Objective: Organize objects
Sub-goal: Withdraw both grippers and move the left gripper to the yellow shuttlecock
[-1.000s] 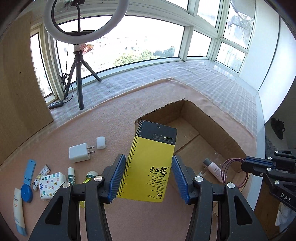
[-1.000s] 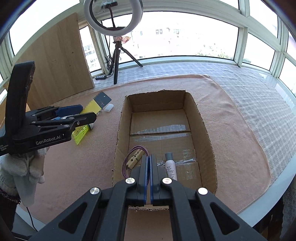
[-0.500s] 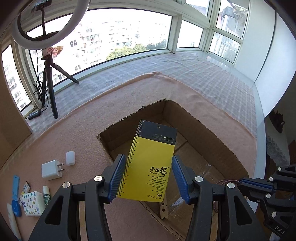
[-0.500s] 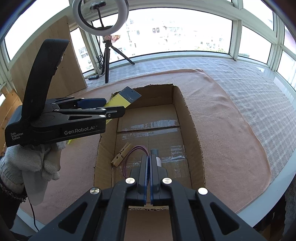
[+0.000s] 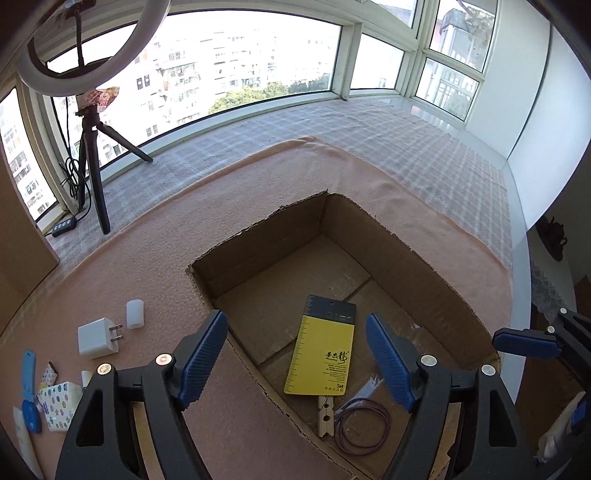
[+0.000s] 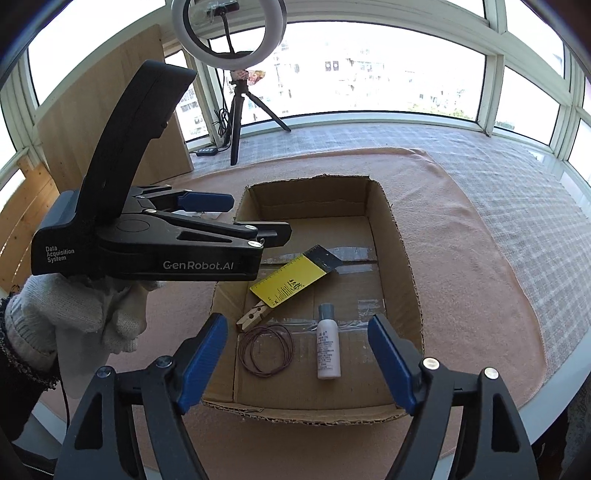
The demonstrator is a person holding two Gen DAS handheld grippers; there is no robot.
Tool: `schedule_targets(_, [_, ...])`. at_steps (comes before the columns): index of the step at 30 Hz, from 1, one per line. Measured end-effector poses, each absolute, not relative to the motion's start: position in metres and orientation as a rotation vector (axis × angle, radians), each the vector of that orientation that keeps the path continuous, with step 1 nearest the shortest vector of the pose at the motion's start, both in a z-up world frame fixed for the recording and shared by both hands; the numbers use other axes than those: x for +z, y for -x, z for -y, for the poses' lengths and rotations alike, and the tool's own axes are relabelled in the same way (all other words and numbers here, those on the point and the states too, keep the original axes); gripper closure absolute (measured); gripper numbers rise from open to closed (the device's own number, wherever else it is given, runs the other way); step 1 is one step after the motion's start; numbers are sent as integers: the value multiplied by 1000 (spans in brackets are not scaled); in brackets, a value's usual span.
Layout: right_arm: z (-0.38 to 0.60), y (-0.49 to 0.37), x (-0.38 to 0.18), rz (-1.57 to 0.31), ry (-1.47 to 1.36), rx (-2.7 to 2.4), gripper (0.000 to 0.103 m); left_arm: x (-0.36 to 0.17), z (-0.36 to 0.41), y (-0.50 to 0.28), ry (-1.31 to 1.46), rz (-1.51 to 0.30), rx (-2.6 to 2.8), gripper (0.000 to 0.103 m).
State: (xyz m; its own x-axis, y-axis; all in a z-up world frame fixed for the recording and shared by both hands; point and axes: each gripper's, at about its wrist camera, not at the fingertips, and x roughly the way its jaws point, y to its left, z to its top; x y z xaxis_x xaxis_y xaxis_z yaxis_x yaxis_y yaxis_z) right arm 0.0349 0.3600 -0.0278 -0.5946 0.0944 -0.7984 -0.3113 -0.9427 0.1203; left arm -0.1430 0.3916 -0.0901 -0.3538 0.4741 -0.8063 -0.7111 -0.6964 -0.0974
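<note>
I see an open cardboard box point(image 6: 402, 258) on a peach cloth point(image 6: 461, 266), holding a yellow card point(image 5: 320, 350) lying on a wooden peg point(image 6: 255, 316), a wire loop point(image 6: 266, 350) and 1 small bottle point(image 6: 328, 341). My left gripper point(image 5: 297, 360) has just spread its jaws, empty above the card. My right gripper point(image 6: 297, 360) has also just opened, gripping nothing.

Ring light point(image 6: 228, 29) on a black tripod point(image 5: 96, 155) by the bay windows point(image 5: 240, 70), wooden board point(image 6: 107, 118) leaning left

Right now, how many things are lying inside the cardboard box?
4: yellow card mid-floor, its end over the clothespin; wire loop beside the clothespin; small bottle right of the loop. The near wall may hide more.
</note>
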Motion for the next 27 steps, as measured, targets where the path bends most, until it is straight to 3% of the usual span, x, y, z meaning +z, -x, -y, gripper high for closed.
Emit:
schedule_targets(11, [-359,-28,-28,-428,1273,2588,28,-82,-352,144,1113,-325,2126,23])
schedule_targets(22, [-341,7,-20,-556,1267,2671,28,-81,-247,152,1171,-226,2263,23])
schedule_targets(27, [-320,37,-13,-467,1279,2730,28,-90,-193,150,1224,-159,2330,23])
